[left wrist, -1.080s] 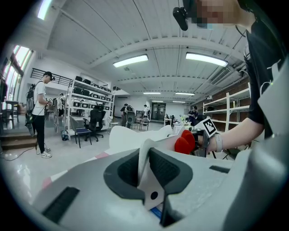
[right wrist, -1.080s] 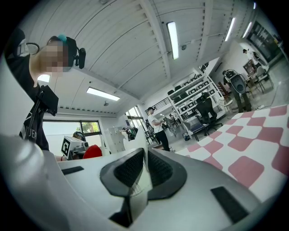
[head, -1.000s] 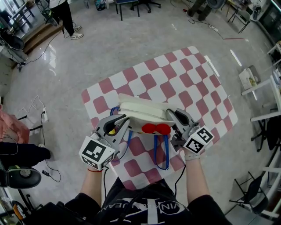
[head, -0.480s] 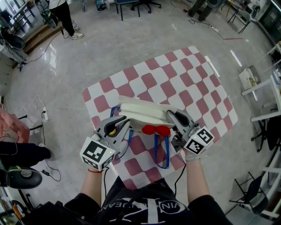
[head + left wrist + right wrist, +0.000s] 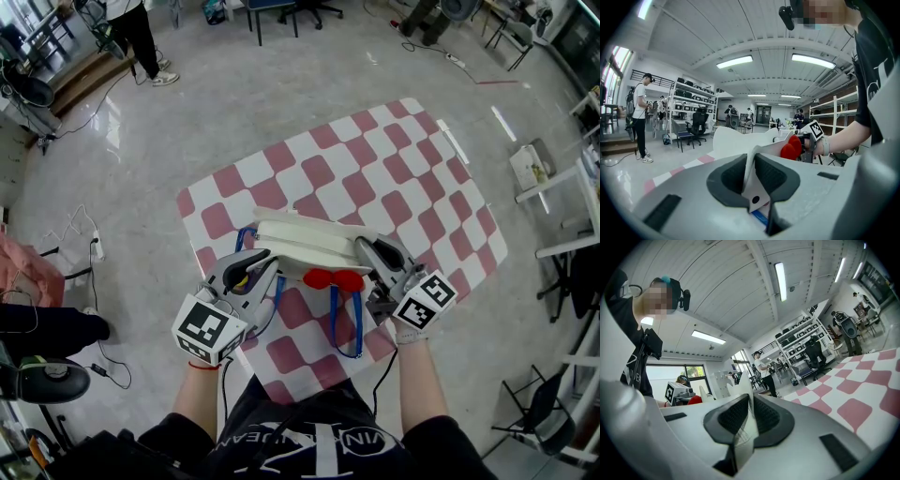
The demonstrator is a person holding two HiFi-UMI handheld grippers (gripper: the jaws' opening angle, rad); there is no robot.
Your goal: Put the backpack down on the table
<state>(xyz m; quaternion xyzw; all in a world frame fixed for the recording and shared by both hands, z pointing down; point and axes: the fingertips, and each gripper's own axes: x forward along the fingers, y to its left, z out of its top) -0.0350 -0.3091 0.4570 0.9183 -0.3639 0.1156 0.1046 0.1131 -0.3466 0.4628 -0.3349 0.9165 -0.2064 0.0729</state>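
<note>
A white backpack [image 5: 300, 242] with a red bow [image 5: 335, 277] and blue straps [image 5: 345, 323] hangs over the near half of the red-and-white checked table [image 5: 375, 169]. My left gripper [image 5: 261, 264] is shut on the backpack's left edge, and my right gripper [image 5: 367, 253] is shut on its right edge. In the left gripper view, white fabric [image 5: 751, 164] is pinched between the dark pads, with the bow [image 5: 791, 146] beyond it. The right gripper view shows a white flap [image 5: 746, 420] clamped the same way, above the table [image 5: 862, 380]. The straps dangle toward me.
A person [image 5: 141, 37] stands on the floor at the far left, near office chairs [image 5: 281, 14]. Cables [image 5: 84, 244] trail on the floor left of the table. White racks [image 5: 562, 187] stand to the right, and a pink bundle [image 5: 23, 272] lies at the left edge.
</note>
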